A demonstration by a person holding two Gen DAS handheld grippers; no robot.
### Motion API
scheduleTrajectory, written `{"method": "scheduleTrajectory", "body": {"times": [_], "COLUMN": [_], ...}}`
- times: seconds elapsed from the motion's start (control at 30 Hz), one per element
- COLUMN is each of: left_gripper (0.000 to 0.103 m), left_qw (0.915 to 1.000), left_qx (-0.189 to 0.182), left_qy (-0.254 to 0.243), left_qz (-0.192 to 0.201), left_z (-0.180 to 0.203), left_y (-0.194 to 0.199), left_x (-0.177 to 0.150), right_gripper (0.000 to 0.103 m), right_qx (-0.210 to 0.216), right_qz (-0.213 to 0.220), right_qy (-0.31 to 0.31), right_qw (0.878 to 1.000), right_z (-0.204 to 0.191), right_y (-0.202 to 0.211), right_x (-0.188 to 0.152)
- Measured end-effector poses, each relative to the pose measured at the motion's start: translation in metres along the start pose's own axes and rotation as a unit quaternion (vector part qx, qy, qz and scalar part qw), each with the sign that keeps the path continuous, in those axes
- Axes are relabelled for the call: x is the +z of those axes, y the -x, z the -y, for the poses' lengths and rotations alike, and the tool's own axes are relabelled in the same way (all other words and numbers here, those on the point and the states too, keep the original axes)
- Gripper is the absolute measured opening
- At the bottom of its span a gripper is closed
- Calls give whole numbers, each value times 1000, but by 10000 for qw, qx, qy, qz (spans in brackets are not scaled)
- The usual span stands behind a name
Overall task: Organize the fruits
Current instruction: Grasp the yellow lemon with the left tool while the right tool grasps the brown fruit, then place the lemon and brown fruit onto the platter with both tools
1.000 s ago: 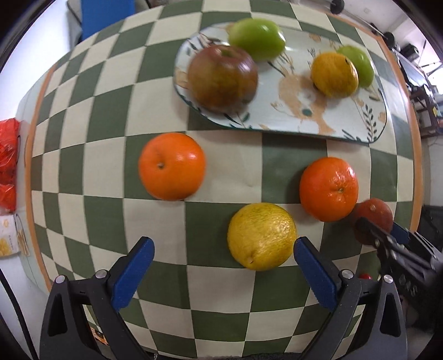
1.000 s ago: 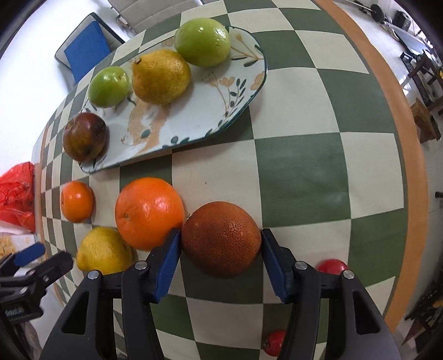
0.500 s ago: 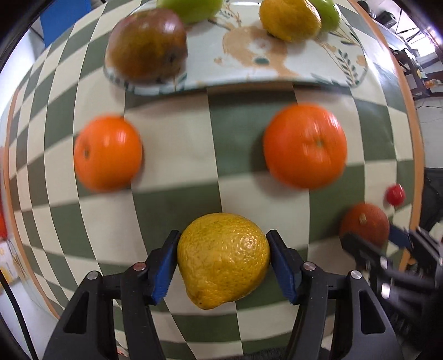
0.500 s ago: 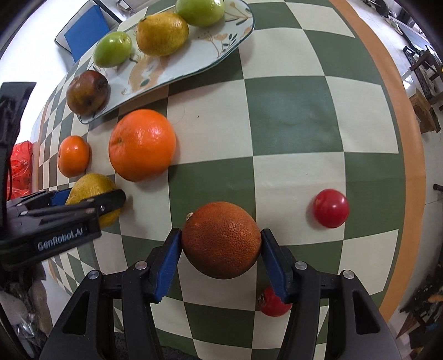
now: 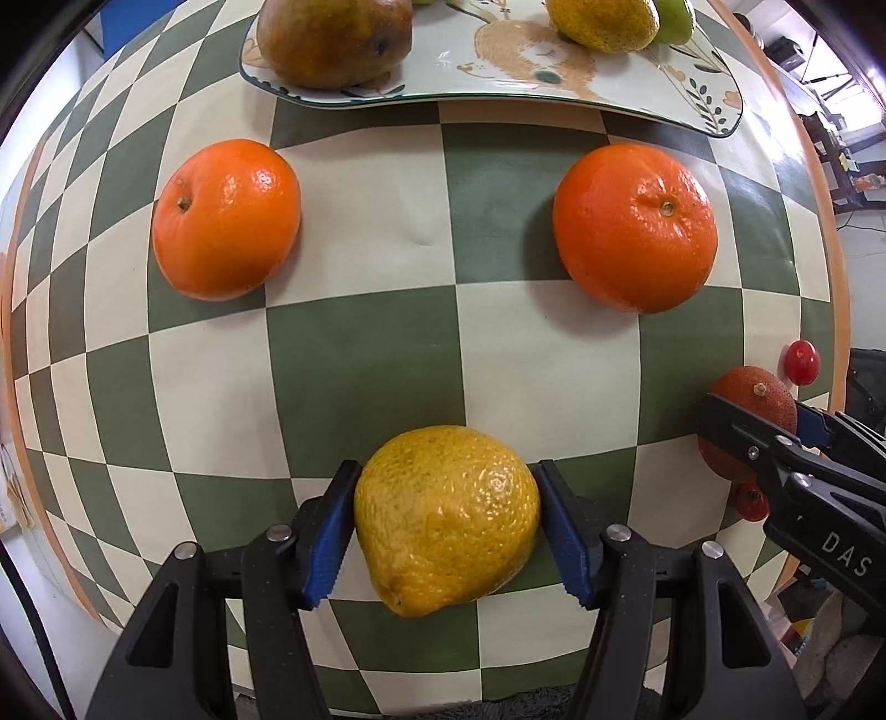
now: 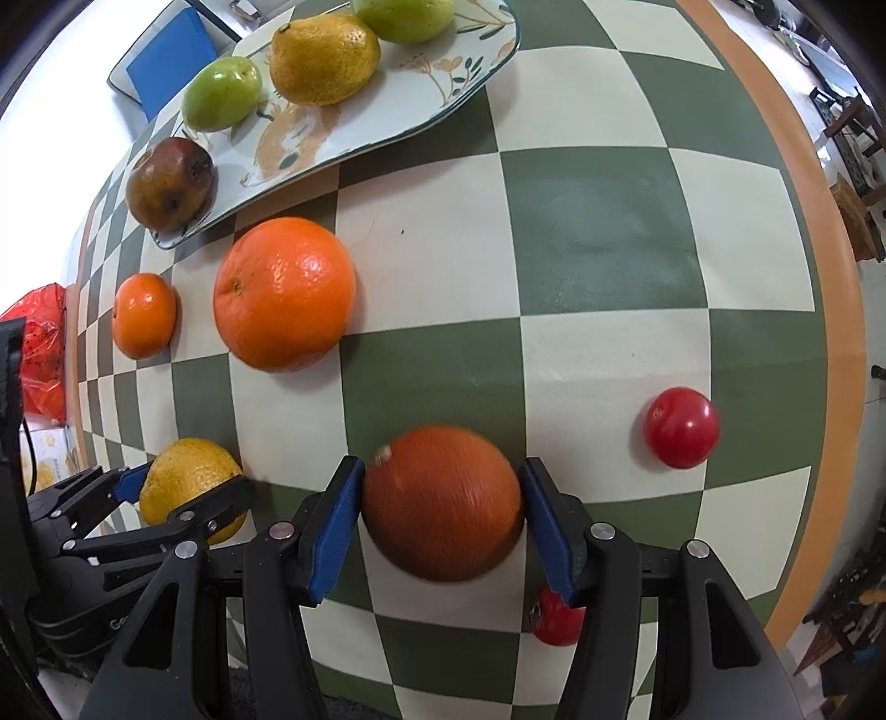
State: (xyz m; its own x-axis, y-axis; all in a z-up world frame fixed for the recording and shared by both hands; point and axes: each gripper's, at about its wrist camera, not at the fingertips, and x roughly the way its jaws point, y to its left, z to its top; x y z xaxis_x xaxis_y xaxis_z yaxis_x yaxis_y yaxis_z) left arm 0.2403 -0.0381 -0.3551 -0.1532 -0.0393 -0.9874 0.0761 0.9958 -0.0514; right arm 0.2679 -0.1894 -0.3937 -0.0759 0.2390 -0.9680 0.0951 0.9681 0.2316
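My left gripper [image 5: 446, 529] is shut on a yellow citrus fruit [image 5: 446, 512], held above the checkered table near its front edge. My right gripper [image 6: 440, 523] is shut on a dark brownish orange [image 6: 443, 501]; it also shows in the left wrist view [image 5: 750, 412]. Two bright oranges lie on the table, one on the left [image 5: 226, 219] and one on the right [image 5: 634, 227]. A patterned plate [image 5: 498, 66] at the back holds a dark red-brown fruit [image 5: 332, 39], a yellow citrus [image 6: 324, 58] and two green fruits [image 6: 221, 91].
Two small red tomatoes lie near the table's right front, one to the right of my right gripper [image 6: 681, 426] and one under its right finger [image 6: 556, 617]. A red plastic bag [image 6: 41, 349] sits off the table's left edge. The table's orange border [image 6: 841, 310] runs along the right.
Both grippers have lifted and pulled back with their fruits. The left gripper closed on the yellow citrus a second ago and now holds it higher, nearer the table's front.
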Motion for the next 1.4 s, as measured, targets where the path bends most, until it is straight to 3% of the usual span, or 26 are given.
{"method": "scheduleTrajectory", "body": {"times": [0.5, 0.63, 0.77, 0.87, 1.0, 1.13, 1.4], "left_gripper": [60, 60, 60, 60, 60, 60, 60], "left_qw": [10000, 9997, 9962, 9915, 9902, 9932, 9947], "left_qx": [32, -236, -682, -889, -779, -673, -736], "left_qy": [-26, 42, 212, 278, 318, 430, 590], "left_qz": [4, 108, 507, 911, 1111, 850, 418], "left_z": [3, -1, -5, -5, -3, 0, -2], "left_y": [13, 36, 87, 130, 147, 128, 94], "left_x": [10, 16, 39, 76, 122, 161, 180], "right_gripper": [60, 58, 58, 58, 58, 58, 58], "right_qx": [42, 37, 324, 599, 856, 861, 611], "right_qz": [-104, -55, 165, 486, 857, 1014, 856], "right_qy": [-76, -45, -133, -272, -389, -515, -379], "right_qw": [9999, 10000, 9993, 9966, 9919, 9898, 9937], "right_z": [2, -1, -3, 0, 4, 8, 10], "right_y": [-8, -5, 20, 49, 81, 89, 64], "right_x": [1, 1, 5, 22, 61, 109, 160]}}
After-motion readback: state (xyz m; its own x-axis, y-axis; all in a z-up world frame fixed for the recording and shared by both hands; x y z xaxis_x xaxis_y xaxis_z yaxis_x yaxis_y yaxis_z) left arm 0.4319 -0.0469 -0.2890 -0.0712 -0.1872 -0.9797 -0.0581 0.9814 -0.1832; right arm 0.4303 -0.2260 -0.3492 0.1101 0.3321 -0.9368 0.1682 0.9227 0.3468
